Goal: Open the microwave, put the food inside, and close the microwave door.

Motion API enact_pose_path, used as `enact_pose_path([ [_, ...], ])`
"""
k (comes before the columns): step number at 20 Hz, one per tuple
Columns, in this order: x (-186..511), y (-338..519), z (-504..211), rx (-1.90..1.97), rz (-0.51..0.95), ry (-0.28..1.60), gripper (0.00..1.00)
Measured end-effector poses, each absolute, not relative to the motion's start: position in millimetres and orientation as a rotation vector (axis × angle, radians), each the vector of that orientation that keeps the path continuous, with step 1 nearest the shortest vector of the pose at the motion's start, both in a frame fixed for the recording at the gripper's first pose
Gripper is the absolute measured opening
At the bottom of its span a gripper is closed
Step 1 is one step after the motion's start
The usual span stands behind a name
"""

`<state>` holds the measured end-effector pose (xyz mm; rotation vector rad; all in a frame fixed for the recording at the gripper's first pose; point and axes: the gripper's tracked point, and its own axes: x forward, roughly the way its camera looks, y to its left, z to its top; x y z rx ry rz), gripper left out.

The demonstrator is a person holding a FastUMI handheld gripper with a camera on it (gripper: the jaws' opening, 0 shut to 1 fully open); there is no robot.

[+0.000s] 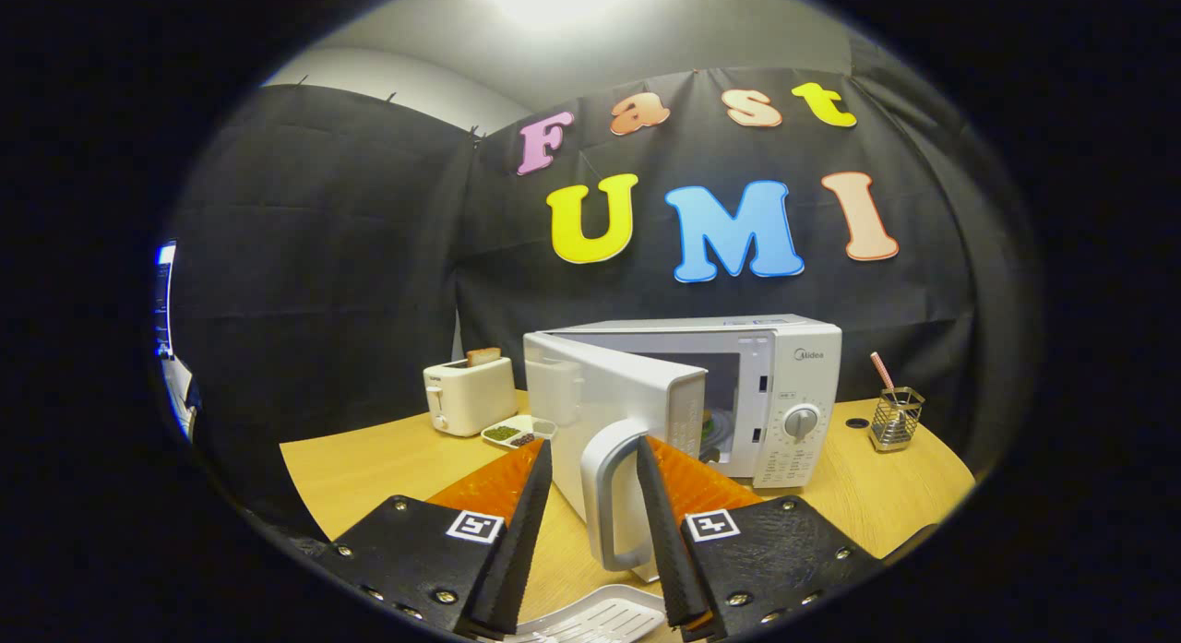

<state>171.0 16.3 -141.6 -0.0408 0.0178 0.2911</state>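
We hold the gripper (592, 458) with its jaws parted and gripping nothing; the door handle (609, 495) stands in the gap between them, touching neither that we can see. The door (614, 412) hangs wide open from the microwave (793, 385); the food (708, 426) seems to sit already inside, beyond the jaws, though we glimpse little of it. The step in hand, we judge, is closing; we should press a jaw flat against the door near the handle and swing it round in an arc until it latches, slowly, so the microwave does not skid on the surface (387, 468).
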Motion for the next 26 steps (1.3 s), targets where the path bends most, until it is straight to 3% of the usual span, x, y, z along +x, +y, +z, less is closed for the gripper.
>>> enact_pose_path([
  [16,290.3,-81.8,-144.8,-0.106,-0.023,0.032,0.57],
  [18,304.1,-76.0,-147.7,-0.066,-0.003,0.046,0.52],
  [20,317.0,-82.3,-144.8,-0.049,-0.031,0.052,0.27],
  [26,351.1,-94.3,-137.4,-0.09,-0.078,0.05,0.27],
])
